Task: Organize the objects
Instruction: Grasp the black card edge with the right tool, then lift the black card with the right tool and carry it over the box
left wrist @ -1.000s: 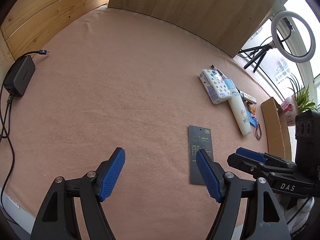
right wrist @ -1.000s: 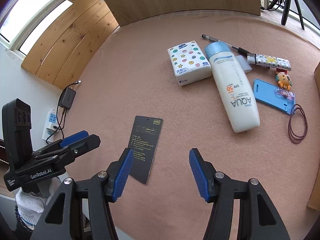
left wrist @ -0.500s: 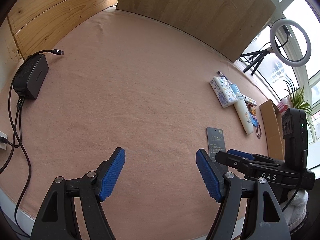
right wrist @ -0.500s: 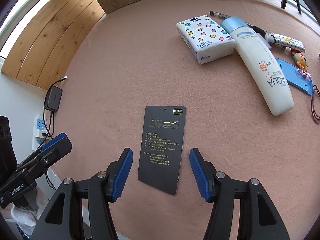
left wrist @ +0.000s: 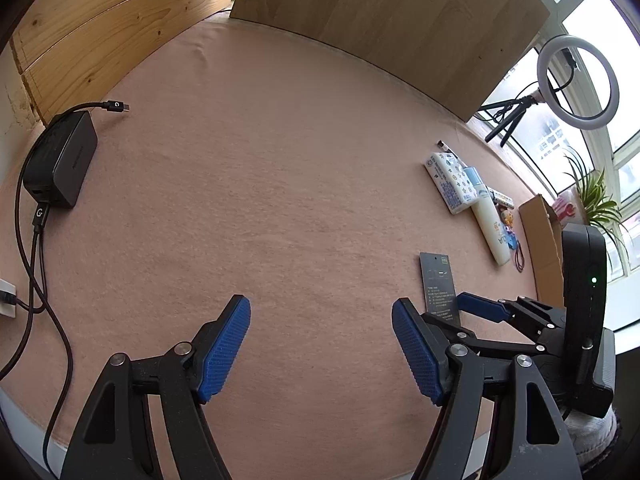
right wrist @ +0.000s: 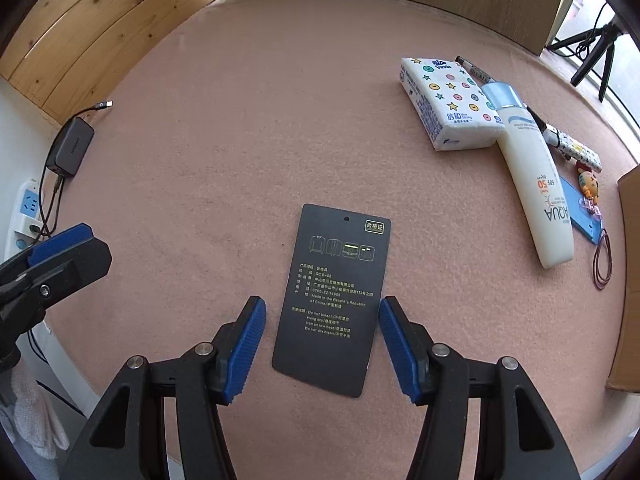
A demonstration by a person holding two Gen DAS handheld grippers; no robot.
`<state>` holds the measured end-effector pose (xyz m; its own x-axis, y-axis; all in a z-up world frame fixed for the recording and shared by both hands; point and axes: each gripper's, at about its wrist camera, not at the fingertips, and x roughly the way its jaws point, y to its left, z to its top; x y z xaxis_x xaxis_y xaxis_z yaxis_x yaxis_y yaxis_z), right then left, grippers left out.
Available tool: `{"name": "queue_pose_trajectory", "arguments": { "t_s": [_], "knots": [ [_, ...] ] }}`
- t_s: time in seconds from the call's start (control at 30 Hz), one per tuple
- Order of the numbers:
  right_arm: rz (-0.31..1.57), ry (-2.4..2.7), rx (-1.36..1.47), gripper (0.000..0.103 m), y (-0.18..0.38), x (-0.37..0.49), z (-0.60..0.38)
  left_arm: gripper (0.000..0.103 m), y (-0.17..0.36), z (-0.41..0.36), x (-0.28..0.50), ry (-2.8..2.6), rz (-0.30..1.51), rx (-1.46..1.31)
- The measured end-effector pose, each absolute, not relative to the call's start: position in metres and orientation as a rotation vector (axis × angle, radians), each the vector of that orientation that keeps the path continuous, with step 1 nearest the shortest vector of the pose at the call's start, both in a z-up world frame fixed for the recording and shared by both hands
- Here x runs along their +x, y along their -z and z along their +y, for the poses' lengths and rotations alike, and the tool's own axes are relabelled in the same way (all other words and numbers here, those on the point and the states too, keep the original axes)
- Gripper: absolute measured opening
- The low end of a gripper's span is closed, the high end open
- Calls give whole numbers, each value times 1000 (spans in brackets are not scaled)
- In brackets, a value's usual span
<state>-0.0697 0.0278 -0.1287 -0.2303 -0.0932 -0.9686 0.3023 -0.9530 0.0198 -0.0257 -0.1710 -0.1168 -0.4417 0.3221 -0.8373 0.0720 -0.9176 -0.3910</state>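
Straddling the flat black cardboard tag (right wrist: 334,300), my right hand-held gripper (right wrist: 320,332) stands released, pads clear. My left hand-held gripper (left wrist: 320,332) gapes empty over the pink tabletop (left wrist: 260,200).

The table (right wrist: 248,152) wears a matt, salmon-pink cloth with a fine felt-like nap; on it lies a black card tag (right wrist: 334,300), matt paper with small printed lettering; beyond the tag to the right, the tissue pack (right wrist: 448,104) is in glossy plastic film, and the sunscreen tube (right wrist: 536,184) touching it is smooth, slightly shiny white plastic; far left of the tag, the charger brick (right wrist: 70,147) is matt dark plastic; behind the table, wooden boards (right wrist: 88,24) show knots and grain; the right gripper (right wrist: 320,332) has ribbed blue rubbery pads on matt black plastic arms with bright metal rivets.
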Motion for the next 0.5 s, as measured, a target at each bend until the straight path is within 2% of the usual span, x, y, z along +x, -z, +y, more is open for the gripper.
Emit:
{"name": "queue_pose_trajectory", "arguments": {
  "t_s": [0.07,0.5],
  "knots": [
    [290,2269,1753,49,128,-68,27,76,117,-171,-25,-2481,-560,-1566],
    [144,2296,1707,48,114,-54,68,76,114,-153,-32,-2478,-523,-1565]
  ]
}}
